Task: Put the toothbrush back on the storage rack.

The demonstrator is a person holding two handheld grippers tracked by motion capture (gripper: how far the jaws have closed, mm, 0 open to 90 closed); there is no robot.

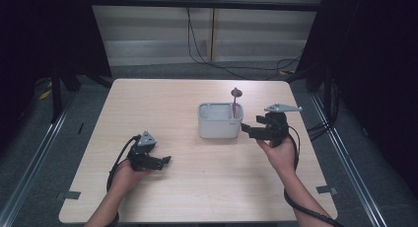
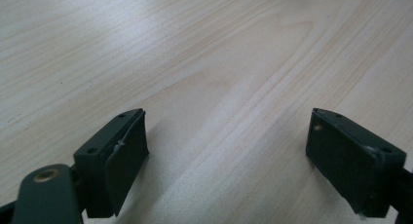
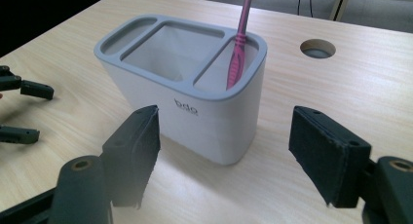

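Observation:
A white holder (image 1: 220,121) with a grey rim and three compartments stands right of the table's middle. In the right gripper view the holder (image 3: 185,92) is close ahead, and a pink toothbrush (image 3: 238,44) leans upright in its right-hand end compartment. The toothbrush (image 1: 235,104) sticks up above the rim. My right gripper (image 1: 248,132) is open just beside the holder's right end, apart from it; its jaws (image 3: 225,111) frame that end. My left gripper (image 1: 165,162) rests low at the front left, open (image 2: 227,114), with bare wood between its jaws.
The light wooden table (image 1: 162,103) has a round cable hole (image 3: 317,48) behind the holder. The left gripper's fingers (image 3: 22,90) show at that view's left edge. Cables lie on the floor beyond the far edge, and dark curtains stand on both sides.

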